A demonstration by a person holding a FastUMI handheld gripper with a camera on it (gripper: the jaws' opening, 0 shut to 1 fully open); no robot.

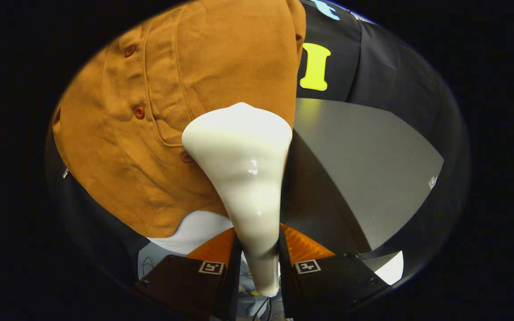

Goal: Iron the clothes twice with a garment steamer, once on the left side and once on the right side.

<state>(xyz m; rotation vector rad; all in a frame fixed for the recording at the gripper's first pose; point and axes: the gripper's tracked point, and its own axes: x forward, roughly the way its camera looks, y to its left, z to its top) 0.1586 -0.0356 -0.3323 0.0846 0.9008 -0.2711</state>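
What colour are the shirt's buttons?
Reddish-brown, on the brown shirt; gripper view shows them best.

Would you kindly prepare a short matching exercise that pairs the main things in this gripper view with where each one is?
Things:
1. garment steamer
2. shirt
3. grey panel
4. round buttons

Places:
A. beside the steamer's head, opposite the shirt
B. clamped between the fingers of the gripper, head pointing ahead
C. in a row down the shirt front
D. hanging just beyond the steamer's head

Pairs: 1-B, 2-D, 3-A, 4-C
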